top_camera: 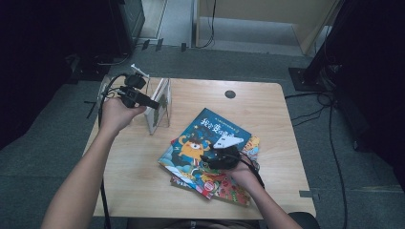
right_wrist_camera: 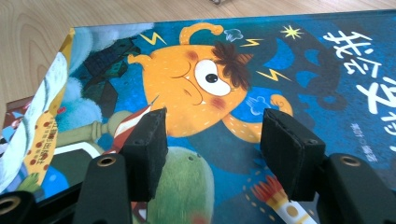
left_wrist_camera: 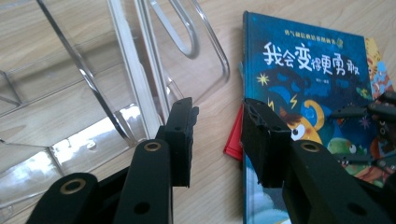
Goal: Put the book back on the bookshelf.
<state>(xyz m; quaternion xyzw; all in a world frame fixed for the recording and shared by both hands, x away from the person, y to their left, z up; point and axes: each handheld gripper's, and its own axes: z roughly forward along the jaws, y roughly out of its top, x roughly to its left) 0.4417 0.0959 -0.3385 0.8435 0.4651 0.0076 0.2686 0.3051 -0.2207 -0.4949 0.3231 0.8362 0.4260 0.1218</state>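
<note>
A blue picture book (top_camera: 203,133) with an orange monster on its cover lies on top of a small stack at the table's middle. My right gripper (top_camera: 211,160) is low over that cover (right_wrist_camera: 299,60), open, with nothing between its pads (right_wrist_camera: 147,149). A colourful book (top_camera: 231,190) sticks out beneath the blue one, and a red corner (left_wrist_camera: 234,140) shows at its edge. A clear acrylic book stand (top_camera: 160,106) stands upright at the back left. My left gripper (top_camera: 154,103) is beside the stand (left_wrist_camera: 140,79), open and empty, its fingertips (left_wrist_camera: 181,135) just above the wood between stand and blue book (left_wrist_camera: 308,70).
The wooden table (top_camera: 272,114) has a small black grommet (top_camera: 230,94) near its far edge. Bare wood lies left of the books and along the front. Cables (top_camera: 329,109) run over the floor at the right, and dark equipment (top_camera: 126,24) stands behind the table.
</note>
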